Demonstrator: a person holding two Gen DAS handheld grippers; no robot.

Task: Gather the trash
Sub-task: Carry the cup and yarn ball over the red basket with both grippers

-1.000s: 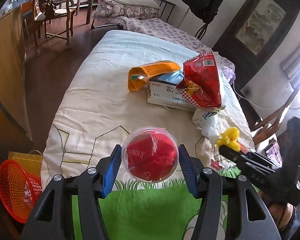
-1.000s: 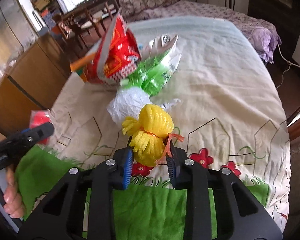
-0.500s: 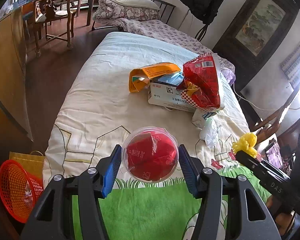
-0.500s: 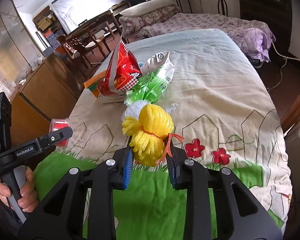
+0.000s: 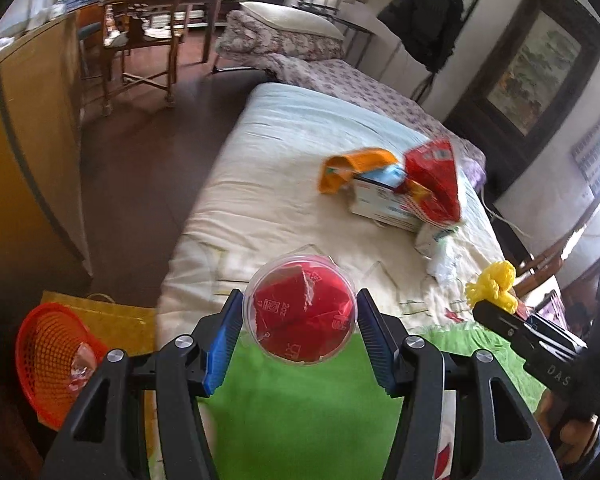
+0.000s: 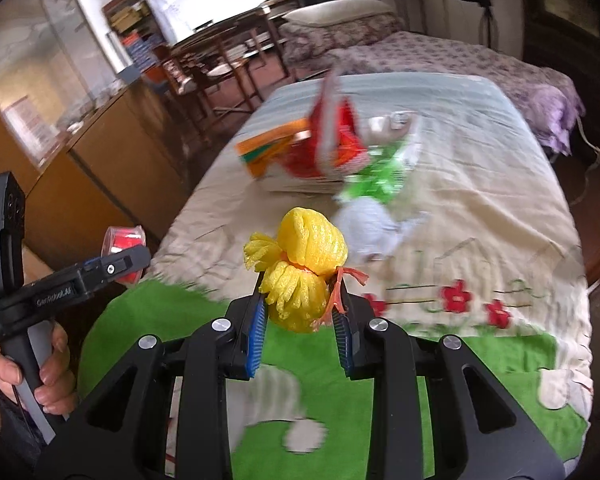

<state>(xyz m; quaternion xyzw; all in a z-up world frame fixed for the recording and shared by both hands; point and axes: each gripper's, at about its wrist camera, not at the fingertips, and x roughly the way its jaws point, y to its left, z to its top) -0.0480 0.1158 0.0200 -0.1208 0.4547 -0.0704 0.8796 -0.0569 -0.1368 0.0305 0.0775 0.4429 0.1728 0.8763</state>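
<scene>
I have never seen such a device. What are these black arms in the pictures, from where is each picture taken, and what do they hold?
The black arms are no robot: a person holds two hand tools, each with two fingers and a wide-angle camera looking forward along them. One picture comes from the left tool, the other from the right.

The left gripper is shut on a clear plastic cup with red wrapping inside. The right gripper is shut on a yellow foam net. Each tool also shows at the edge of the other's picture.

Both hang over a bed. On it lie more trash: a red snack bag, an orange package, a white box, and a green wrapper. An orange basket stands on the floor beside the bed.
</scene>
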